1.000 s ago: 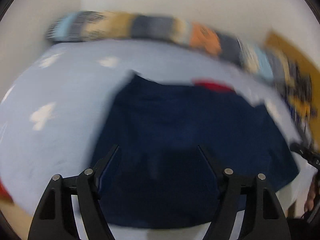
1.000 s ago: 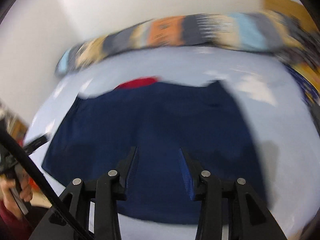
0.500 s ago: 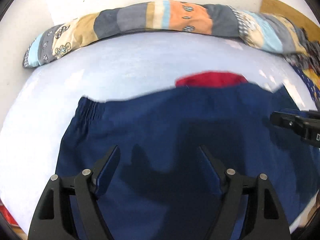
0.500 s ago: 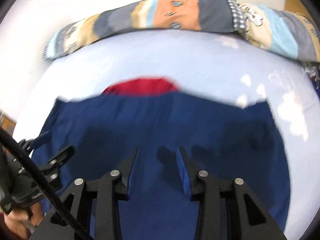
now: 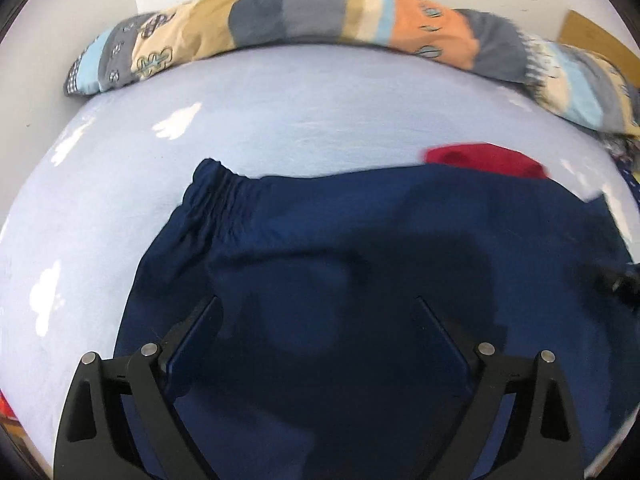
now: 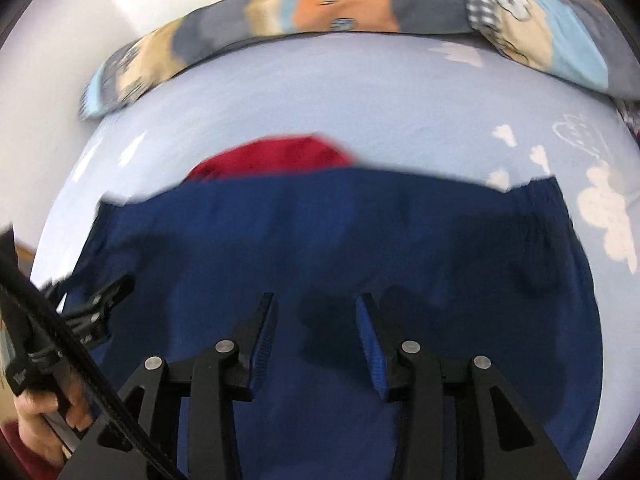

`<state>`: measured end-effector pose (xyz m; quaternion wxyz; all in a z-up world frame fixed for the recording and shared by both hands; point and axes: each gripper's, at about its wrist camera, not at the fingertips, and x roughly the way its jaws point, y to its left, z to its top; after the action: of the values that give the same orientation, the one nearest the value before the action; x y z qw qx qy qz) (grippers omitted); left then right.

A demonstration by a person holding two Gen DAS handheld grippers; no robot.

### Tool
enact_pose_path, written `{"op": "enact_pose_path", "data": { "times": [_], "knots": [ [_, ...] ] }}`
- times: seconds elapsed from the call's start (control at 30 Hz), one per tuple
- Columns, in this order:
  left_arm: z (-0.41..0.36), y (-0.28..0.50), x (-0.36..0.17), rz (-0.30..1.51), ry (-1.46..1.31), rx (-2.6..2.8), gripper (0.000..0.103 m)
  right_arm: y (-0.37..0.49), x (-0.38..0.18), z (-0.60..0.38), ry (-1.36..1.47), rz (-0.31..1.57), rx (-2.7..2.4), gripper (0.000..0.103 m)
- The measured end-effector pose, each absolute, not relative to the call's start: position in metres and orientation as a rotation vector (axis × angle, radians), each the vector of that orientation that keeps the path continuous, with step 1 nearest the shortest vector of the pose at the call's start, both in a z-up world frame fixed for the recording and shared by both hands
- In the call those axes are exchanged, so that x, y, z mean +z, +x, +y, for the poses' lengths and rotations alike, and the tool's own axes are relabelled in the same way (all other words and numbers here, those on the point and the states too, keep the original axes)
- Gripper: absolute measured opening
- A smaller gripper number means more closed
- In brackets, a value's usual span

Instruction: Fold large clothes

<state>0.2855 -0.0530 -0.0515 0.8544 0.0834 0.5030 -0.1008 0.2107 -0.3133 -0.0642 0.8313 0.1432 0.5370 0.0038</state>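
A: Grippers?
B: Left gripper [image 5: 316,300] has just been opening, jaws wide, empty. Right gripper [image 6: 316,296] half-open, empty.
A: Garment?
B: Navy garment [image 5: 340,248] flat on pale-blue bedsheet [image 5: 280,112]; red cloth [image 6: 276,156] just beyond; patchwork bolster [image 5: 320,16] farthest.

Pale blue bed [image 5: 280,112]: navy garment [image 5: 360,248], red cloth [image 5: 484,158], patchwork bolster [image 5: 320,20].

Both wrist cams look steeply down, close over navy garment [image 5: 360,264] [image 6: 340,240]; both share red cloth [image 5: 484,158] [image 6: 276,156], bolster [image 5: 320,20] [image 6: 360,4].
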Motion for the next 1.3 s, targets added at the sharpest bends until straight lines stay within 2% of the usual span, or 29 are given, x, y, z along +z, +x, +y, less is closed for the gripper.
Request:
{"op": "enact_pose_path", "data": {
  "times": [0.23,0.3,0.4,0.6,0.83,1.3],
  "knots": [
    [-0.057,0.185,-0.056,1.103,0.163,-0.272,0.095,0.131,-0.071,-0.254,0.258,1.220,0.112,0.047],
    [-0.056,0.168,-0.076,1.127,0.194,-0.232,0.095,0.119,-0.085,-0.246,0.244,1.246,0.090,0.055],
    [-0.065,0.154,-0.088,1.033,0.270,-0.202,0.097,0.113,-0.095,-0.228,0.145,1.218,0.082,0.062],
    [-0.065,0.115,-0.069,0.904,0.297,-0.170,0.095,0.078,-0.061,-0.216,0.143,1.142,0.133,0.064],
    [-0.080,0.097,-0.075,0.865,0.319,-0.198,0.095,0.063,-0.084,-0.223,0.183,1.157,0.091,0.070],
    [-0.097,0.077,-0.035,0.690,0.310,-0.269,0.095,0.062,-0.054,-0.234,0.248,1.053,0.108,0.070]
  ]
}}
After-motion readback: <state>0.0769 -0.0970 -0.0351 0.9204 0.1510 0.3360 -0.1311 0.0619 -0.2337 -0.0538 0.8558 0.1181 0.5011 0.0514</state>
